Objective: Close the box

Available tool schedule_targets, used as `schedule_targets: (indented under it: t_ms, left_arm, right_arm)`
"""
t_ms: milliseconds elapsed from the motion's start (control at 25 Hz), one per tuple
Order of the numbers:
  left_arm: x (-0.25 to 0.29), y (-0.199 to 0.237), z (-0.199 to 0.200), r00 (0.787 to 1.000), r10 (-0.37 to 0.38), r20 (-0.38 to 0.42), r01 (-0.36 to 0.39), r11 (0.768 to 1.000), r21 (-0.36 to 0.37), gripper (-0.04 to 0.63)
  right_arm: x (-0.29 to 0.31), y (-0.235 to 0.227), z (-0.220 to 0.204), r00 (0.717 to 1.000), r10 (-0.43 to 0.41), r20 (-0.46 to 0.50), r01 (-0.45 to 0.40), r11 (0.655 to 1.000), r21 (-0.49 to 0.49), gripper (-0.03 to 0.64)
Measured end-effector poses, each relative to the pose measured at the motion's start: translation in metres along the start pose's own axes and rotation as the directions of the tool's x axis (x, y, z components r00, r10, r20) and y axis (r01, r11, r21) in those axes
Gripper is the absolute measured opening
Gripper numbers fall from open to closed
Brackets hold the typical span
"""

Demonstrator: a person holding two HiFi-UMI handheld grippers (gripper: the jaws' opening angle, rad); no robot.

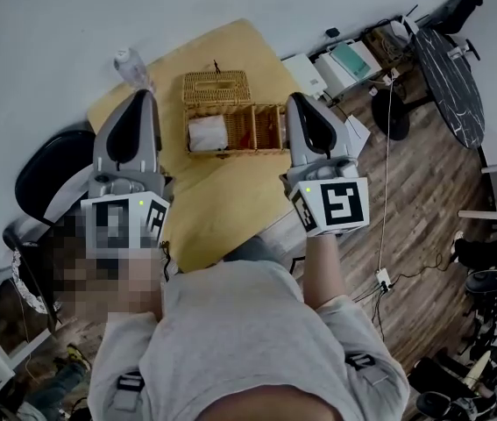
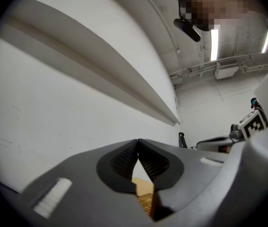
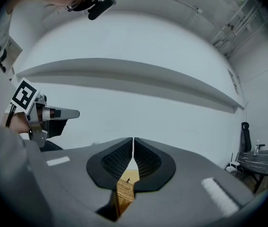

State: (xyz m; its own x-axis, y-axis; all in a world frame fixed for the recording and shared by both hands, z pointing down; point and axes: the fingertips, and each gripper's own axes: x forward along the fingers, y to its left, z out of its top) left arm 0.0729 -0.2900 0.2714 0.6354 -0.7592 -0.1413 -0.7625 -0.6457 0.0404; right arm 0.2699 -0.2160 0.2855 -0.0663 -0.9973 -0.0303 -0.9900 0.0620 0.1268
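The box, a woven wicker one with inner compartments, sits open towards the far side of the yellow table in the head view. Its lid lies folded back behind the far edge, and a white bundle fills the left-hand compartment. The left gripper and right gripper are held above the table, one on each side of the box and clear of it. In the left gripper view the ribbed pads are pressed together at their tips with nothing between them, and only a sliver of wicker shows below the jaws. The right gripper view shows the same: pads meeting at the tips, nothing held, with the basket weave visible in the gap beneath. Wicker like this is probably light, stiff with a little spring, and rough enough not to slip. The lid's free far edge looks the best place to pinch or lift it. Being light, the box may slide, so the other gripper could steady its near wall.
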Motion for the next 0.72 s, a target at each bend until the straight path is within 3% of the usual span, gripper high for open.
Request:
schedule_targets:
  t_ms: [280,720]
  left_arm:
    - [0.009,-0.005,-0.014,0.998,0.054,-0.017,-0.054,0.998,0.018,0.058]
    - [0.014,0.000,-0.029,0.985,0.168,-0.048,-0.166,0.985,0.038,0.058]
  right_arm:
    - [0.045,-0.014,-0.049,0.982,0.137,-0.127,-0.130,0.990,0.064,0.012]
    - [0.122,-0.024,-0.121,0.884,0.339,-0.322,-0.281,0.936,0.214,0.017]
